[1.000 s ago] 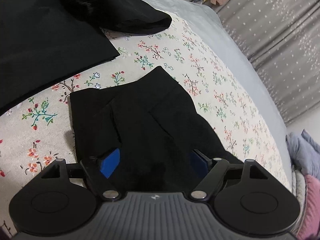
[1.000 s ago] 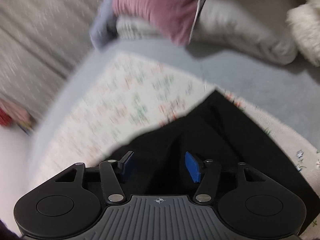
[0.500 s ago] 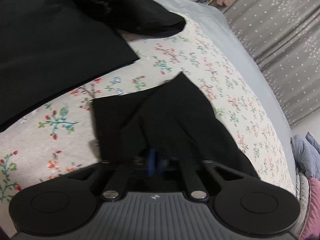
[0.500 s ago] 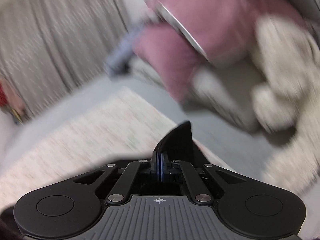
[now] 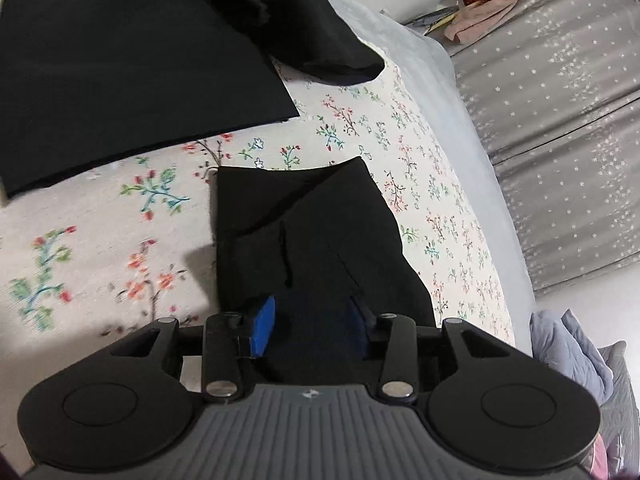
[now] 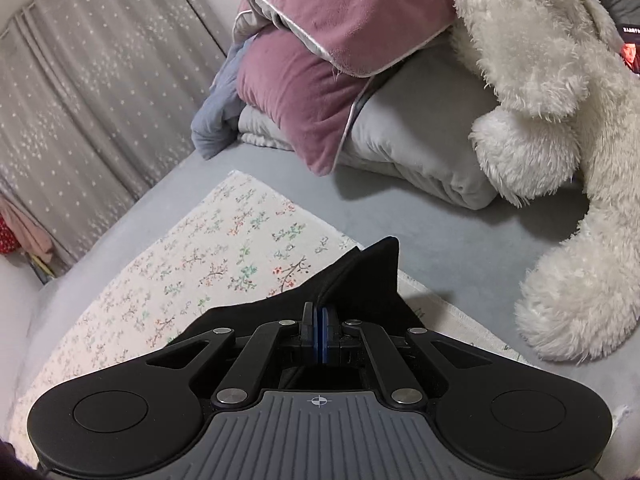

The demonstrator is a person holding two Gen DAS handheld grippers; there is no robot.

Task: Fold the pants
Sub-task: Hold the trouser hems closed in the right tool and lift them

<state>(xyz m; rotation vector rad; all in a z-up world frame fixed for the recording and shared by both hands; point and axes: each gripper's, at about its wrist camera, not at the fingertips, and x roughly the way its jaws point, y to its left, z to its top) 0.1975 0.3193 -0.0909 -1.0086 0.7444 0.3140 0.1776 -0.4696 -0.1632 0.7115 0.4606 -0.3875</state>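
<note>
Black pants (image 5: pixel 304 240) lie on a floral cloth (image 5: pixel 120 240) on a bed. One folded end reaches from the cloth back between my left gripper's (image 5: pixel 310 326) blue pads. Those jaws are opening, and the pads stand apart on either side of the fabric. A wider black part (image 5: pixel 120 72) of cloth lies flat at the top left, with a rumpled black heap (image 5: pixel 320 40) on it. In the right wrist view my right gripper (image 6: pixel 322 332) is shut on a raised peak of the black pants (image 6: pixel 360 280) near the floral cloth's (image 6: pixel 200 264) corner.
Pink pillows (image 6: pixel 320 60) and a folded grey blanket (image 6: pixel 420 140) are stacked beyond the right gripper, with a white plush toy (image 6: pixel 560 120) at the right. A grey starred curtain (image 5: pixel 560 120) runs along the bed's far side. Grey-blue bedsheet (image 6: pixel 400 208) borders the cloth.
The left gripper closed on the pants' end, then parted its pads again while sliding across the cloth. The right gripper closed on the fabric and swung toward the pillows, lifting a peak.
</note>
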